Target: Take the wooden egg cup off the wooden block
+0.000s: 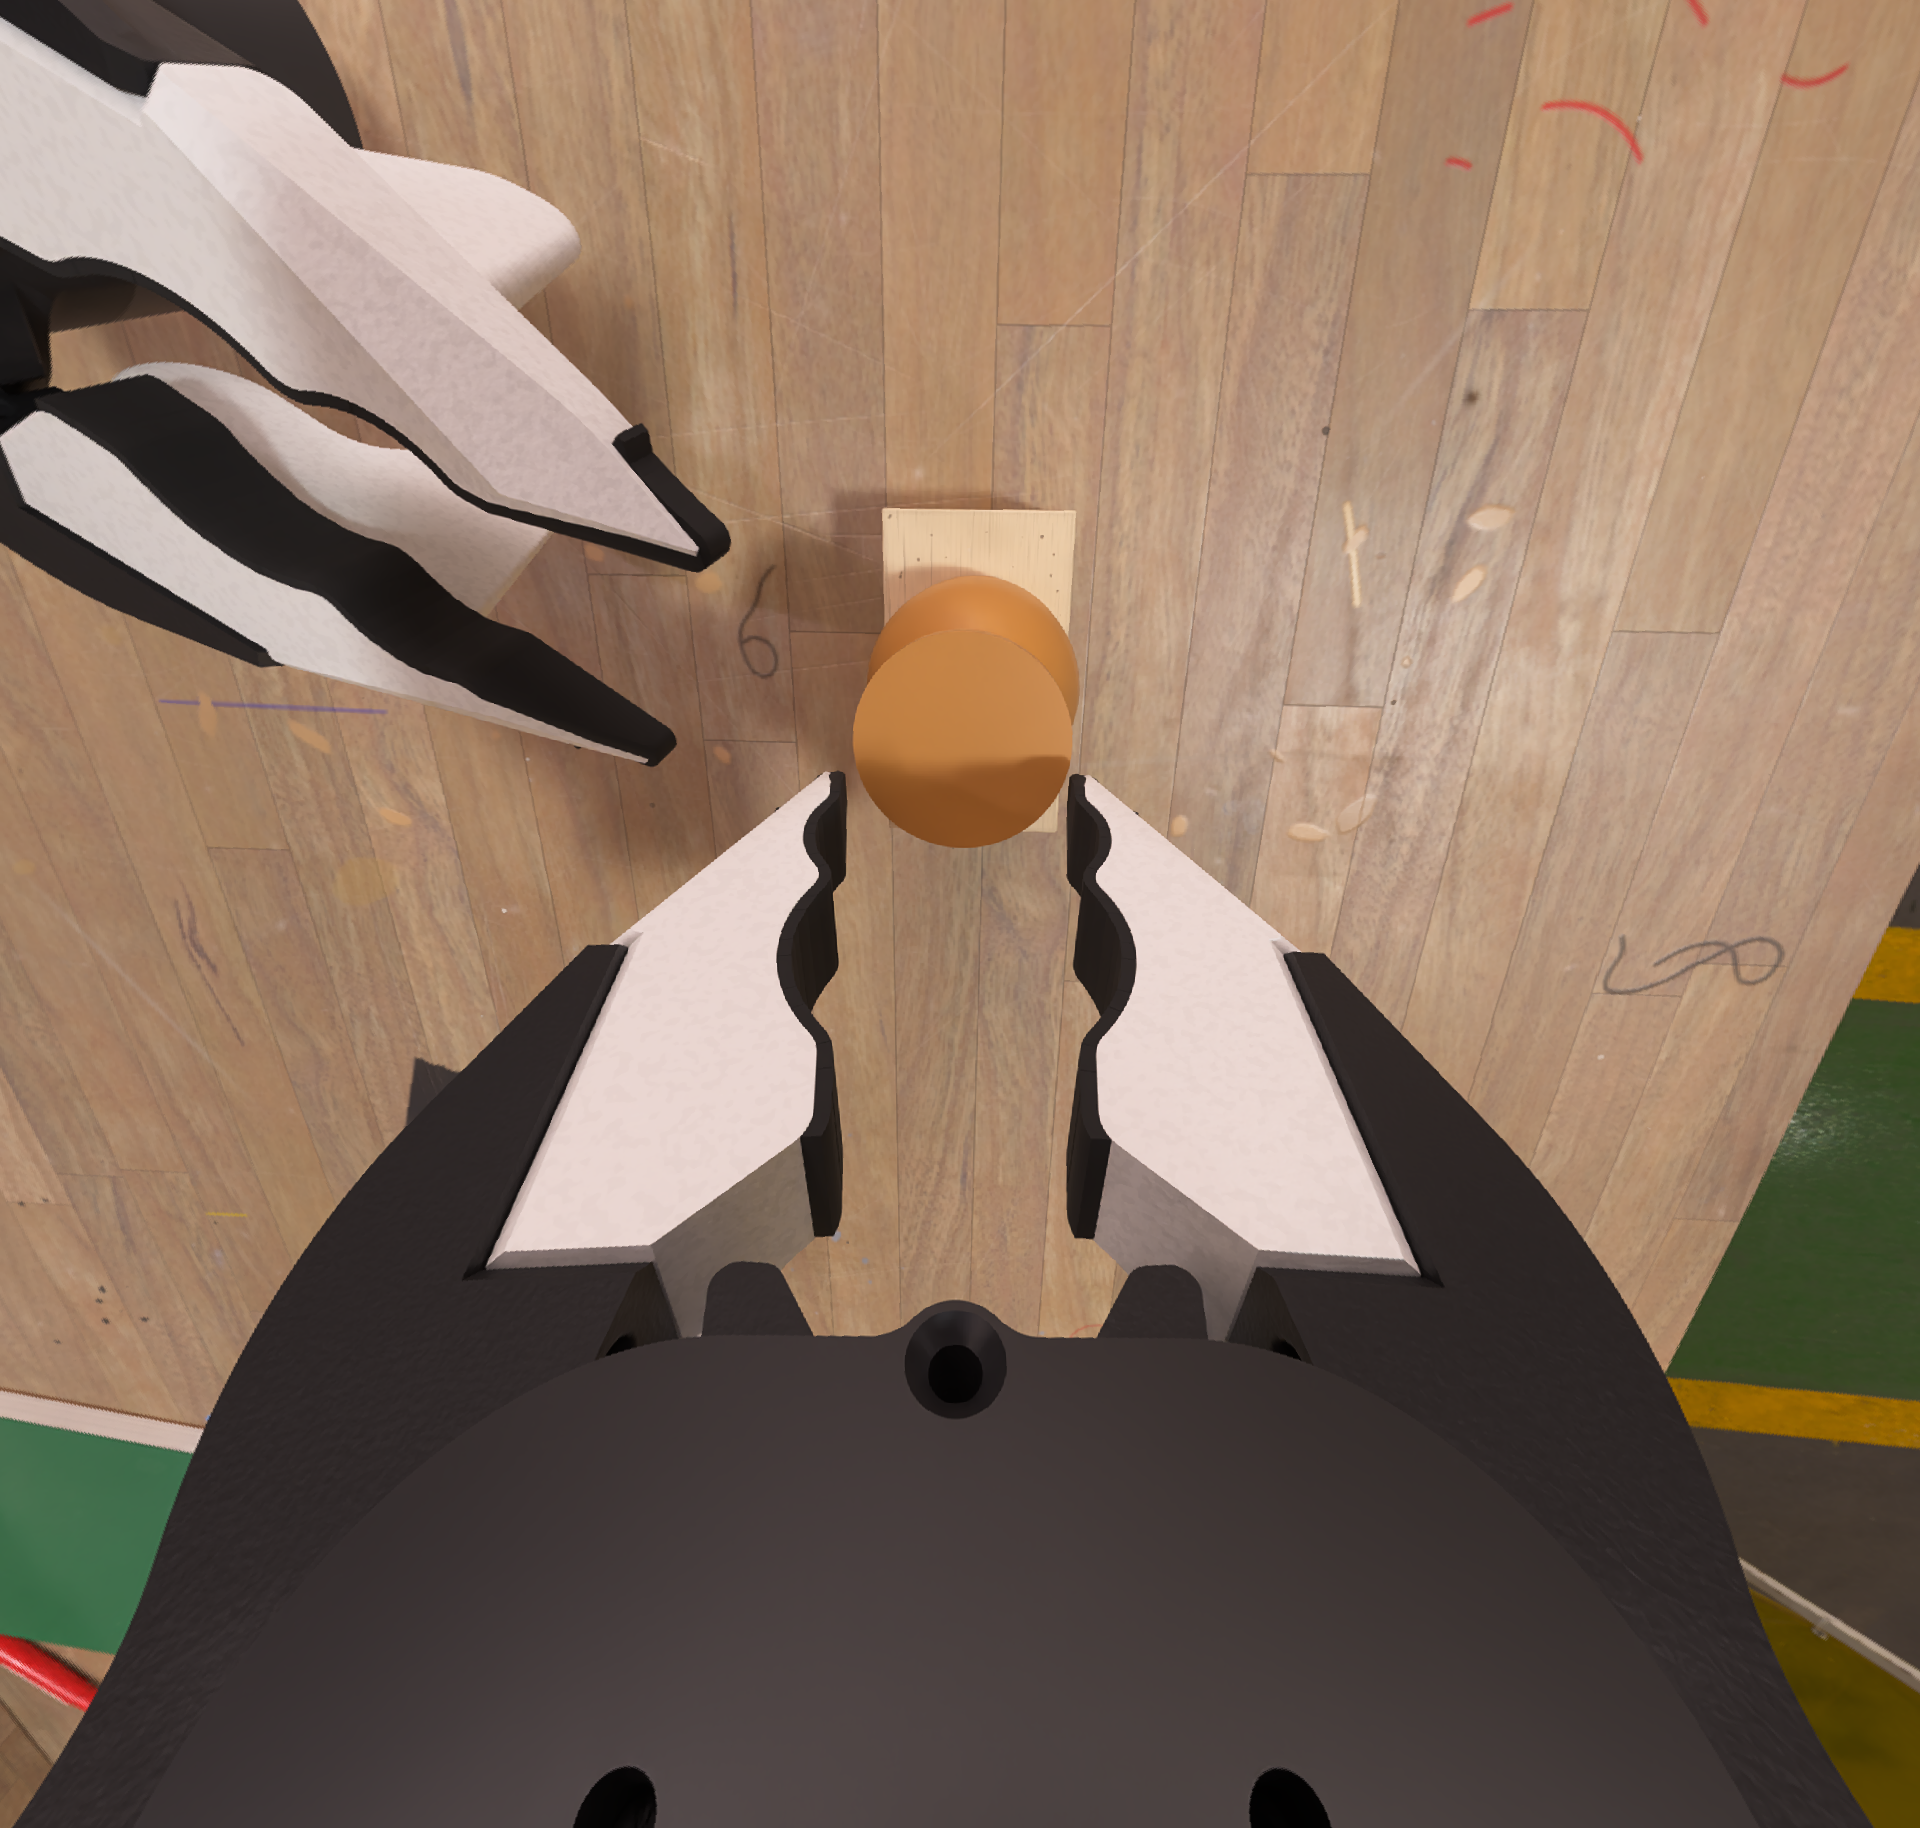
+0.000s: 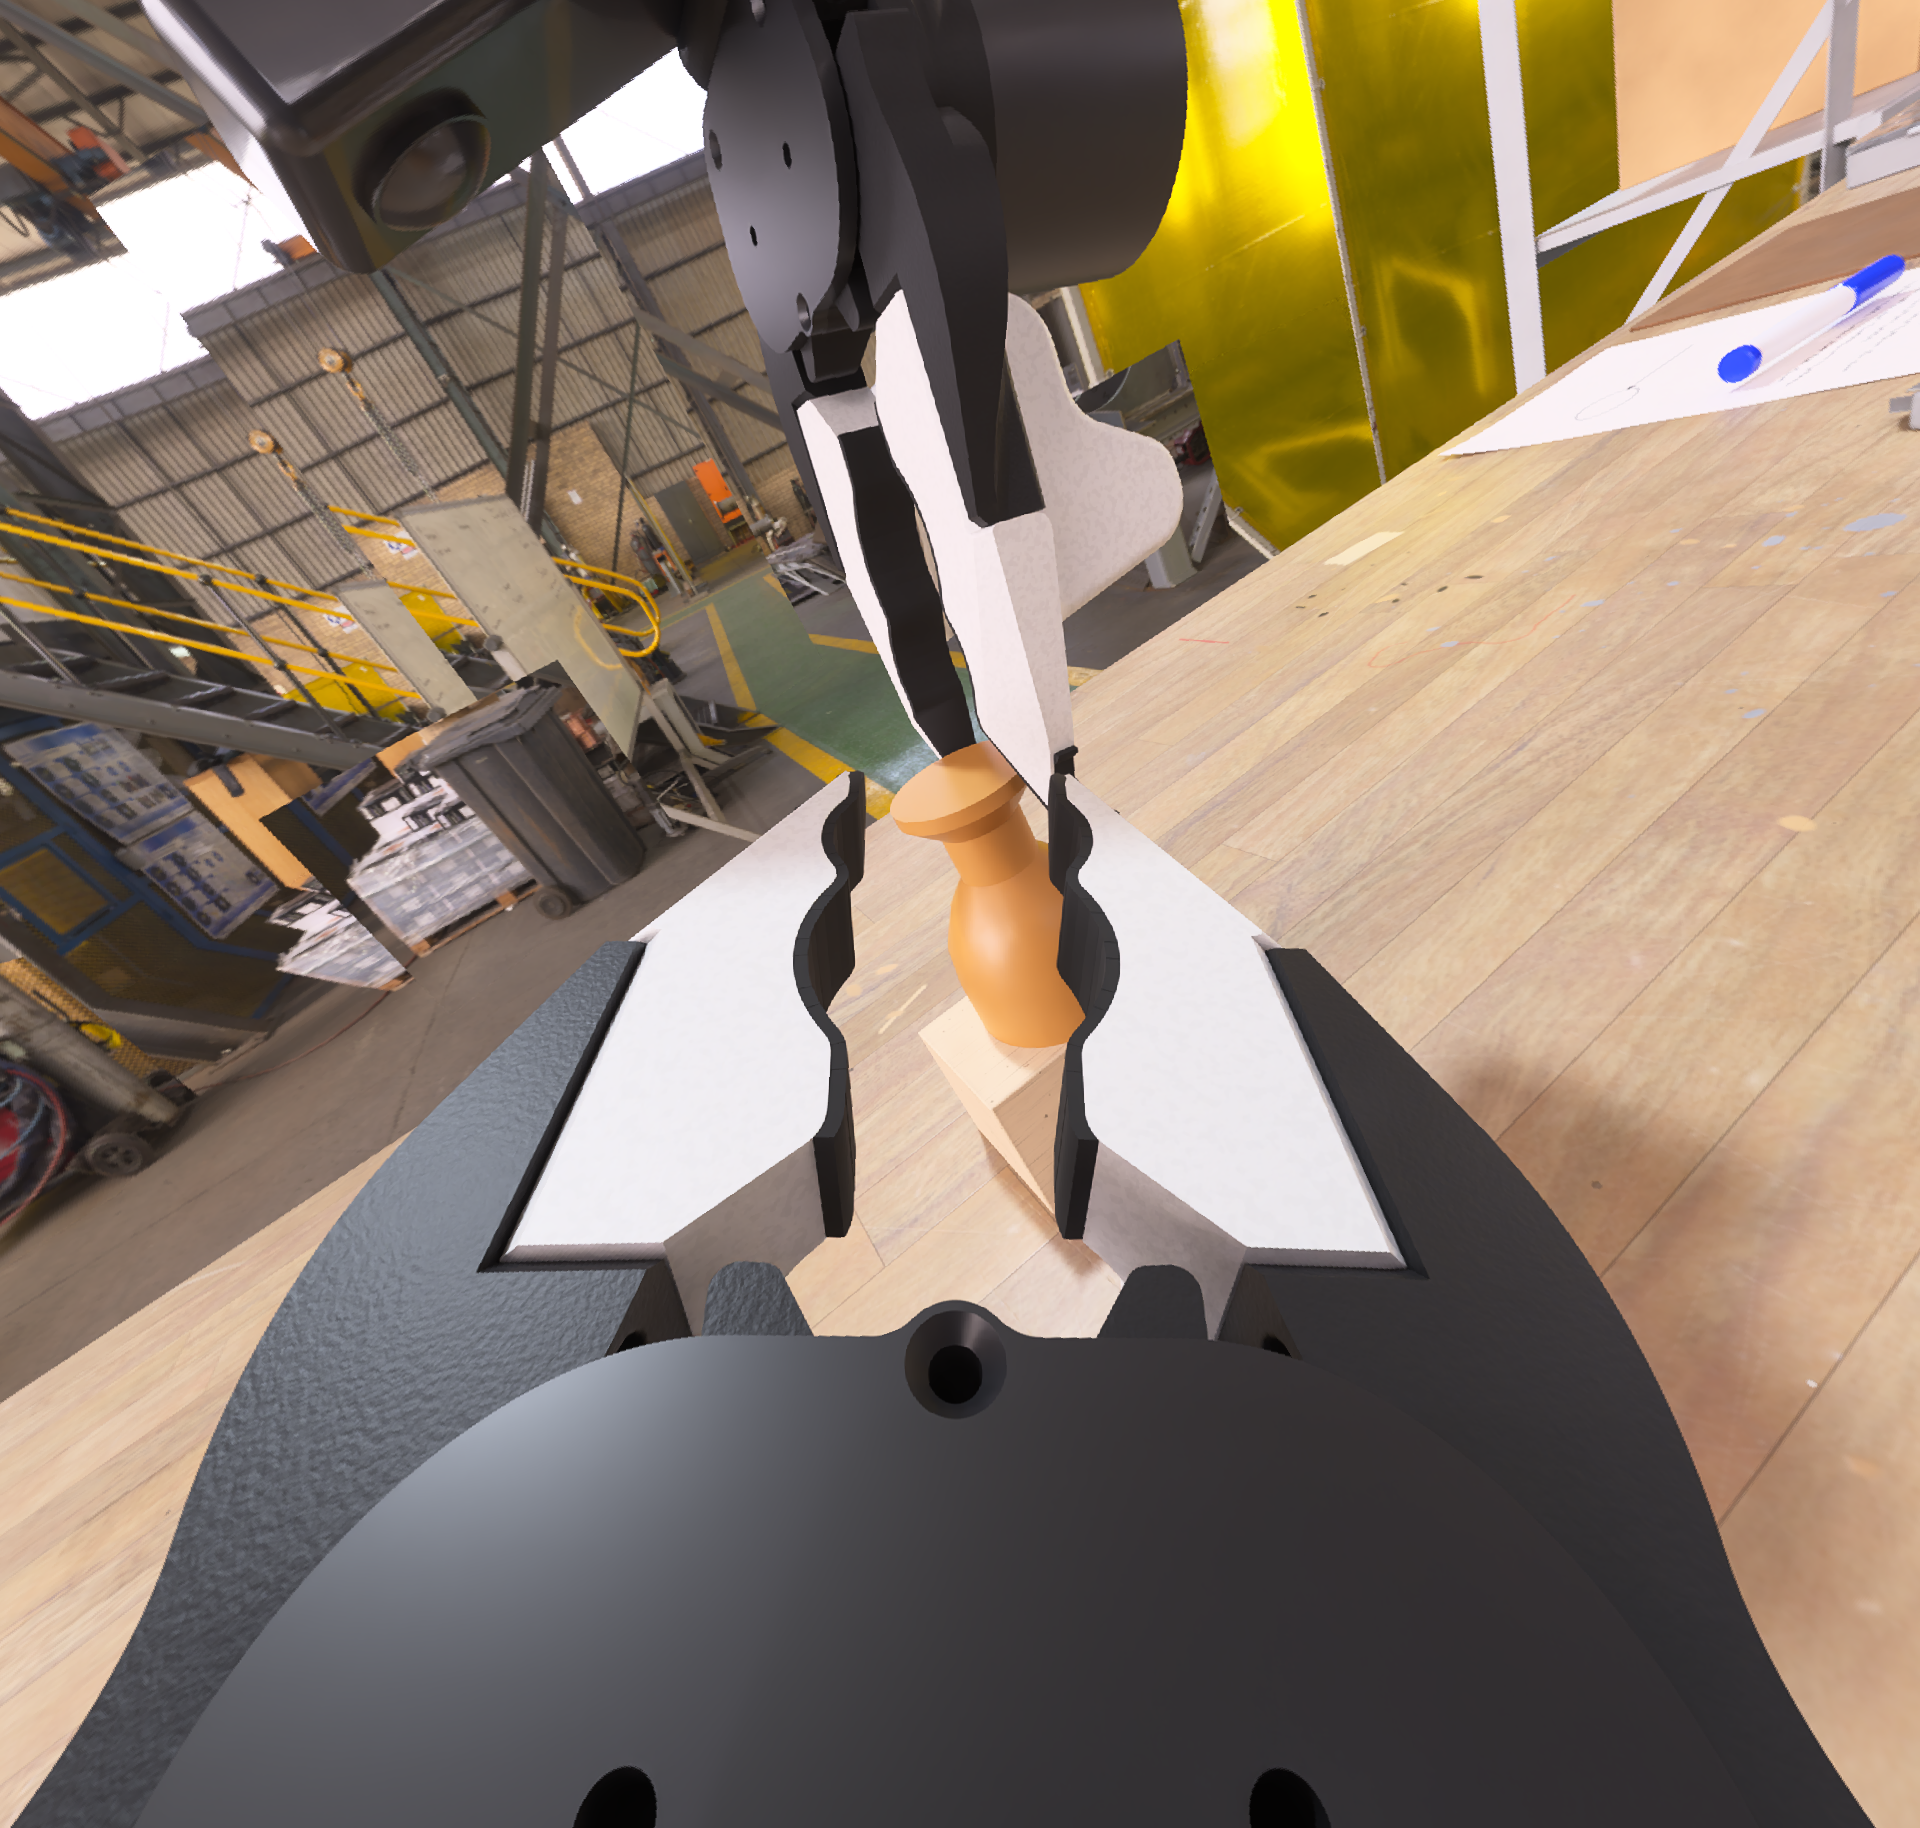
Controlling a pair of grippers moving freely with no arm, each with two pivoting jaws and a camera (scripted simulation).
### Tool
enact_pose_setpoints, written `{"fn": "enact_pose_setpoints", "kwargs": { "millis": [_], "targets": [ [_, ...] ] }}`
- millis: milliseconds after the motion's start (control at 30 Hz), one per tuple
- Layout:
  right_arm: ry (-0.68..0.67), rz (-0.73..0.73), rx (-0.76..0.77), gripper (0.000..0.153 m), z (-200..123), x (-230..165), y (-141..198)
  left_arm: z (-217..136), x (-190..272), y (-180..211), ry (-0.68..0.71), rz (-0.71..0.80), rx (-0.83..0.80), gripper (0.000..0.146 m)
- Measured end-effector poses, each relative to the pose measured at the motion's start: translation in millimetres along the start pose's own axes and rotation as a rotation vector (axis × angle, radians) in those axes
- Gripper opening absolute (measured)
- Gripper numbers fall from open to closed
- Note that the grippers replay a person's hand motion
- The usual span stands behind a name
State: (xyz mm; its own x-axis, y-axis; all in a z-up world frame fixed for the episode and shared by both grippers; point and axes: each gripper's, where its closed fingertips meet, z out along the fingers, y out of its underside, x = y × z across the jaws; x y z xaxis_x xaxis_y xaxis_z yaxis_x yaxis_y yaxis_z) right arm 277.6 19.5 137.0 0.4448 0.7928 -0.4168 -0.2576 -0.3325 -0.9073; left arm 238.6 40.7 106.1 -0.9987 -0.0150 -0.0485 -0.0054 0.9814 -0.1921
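An orange-brown wooden egg cup (image 1: 961,739) stands upside down, flat foot up, on a small pale wooden block (image 1: 977,542) on the plank table. It also shows in the right wrist view (image 2: 1003,937), on the block (image 2: 997,1082). My left gripper (image 1: 956,786) is open and comes down from above, its tips level with the cup's foot; it also shows in the right wrist view (image 2: 1003,750). I cannot tell whether it touches the cup. My right gripper (image 2: 958,786) is open and empty, low and beside the cup, a short gap away (image 1: 681,640).
A blue and white pen (image 2: 1813,324) lies on a white sheet (image 2: 1621,396) at the table's far right. The table edge (image 1: 1704,1207) runs close on one side, with green and yellow floor below. Red and pencil scribbles mark the planks.
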Motion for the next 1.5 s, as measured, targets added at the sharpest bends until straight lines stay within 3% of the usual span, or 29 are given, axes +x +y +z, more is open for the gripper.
{"fn": "enact_pose_setpoints", "kwargs": {
  "millis": [333, 433, 567, 667, 833, 967, 1033, 1333, 1500],
  "targets": [
    [0.056, -0.015, 0.019, 0.038, -9.1, 4.8, 2.1, 2.6, 0.7, 0.9, 0.019, -0.007, 0.006, 0.044],
    [0.150, -0.082, 0.053, 0.040, -16.7, 7.9, -4.6, 4.5, 3.4, 0.9, 0.038, -0.009, 0.006, 0.055],
    [0.298, -0.312, 0.151, 0.038, -21.1, -0.9, -23.9, 6.3, 5.9, -0.1, 0.064, -0.015, 0.021, 0.071],
    [0.339, -0.356, 0.031, 0.033, -8.3, 2.8, -15.3, 8.1, 6.0, 0.4, 0.070, -0.016, 0.014, 0.083],
    [0.394, -0.455, 0.003, 0.027, -2.6, 1.2, -18.5, 9.8, 6.9, -1.1, 0.084, -0.018, 0.021, 0.102],
    [0.401, -0.481, 0.013, 0.017, -3.5, -0.9, -20.0, 10.8, 5.5, -1.9, 0.085, -0.020, 0.025, 0.106],
    [0.405, -0.497, 0.018, 0.011, -3.2, -2.5, -20.6, 10.7, 5.0, -2.4, 0.086, -0.019, 0.025, 0.101],
    [0.402, -0.487, 0.005, 0.001, -2.1, -2.4, -16.8, 9.0, 2.7, -4.5, 0.079, -0.019, 0.032, 0.042],
    [0.424, -0.488, 0.020, 0.001, -4.4, -2.6, -16.8, 6.6, 0.6, -3.3, 0.076, -0.022, 0.021, 0.042]
  ]
}}
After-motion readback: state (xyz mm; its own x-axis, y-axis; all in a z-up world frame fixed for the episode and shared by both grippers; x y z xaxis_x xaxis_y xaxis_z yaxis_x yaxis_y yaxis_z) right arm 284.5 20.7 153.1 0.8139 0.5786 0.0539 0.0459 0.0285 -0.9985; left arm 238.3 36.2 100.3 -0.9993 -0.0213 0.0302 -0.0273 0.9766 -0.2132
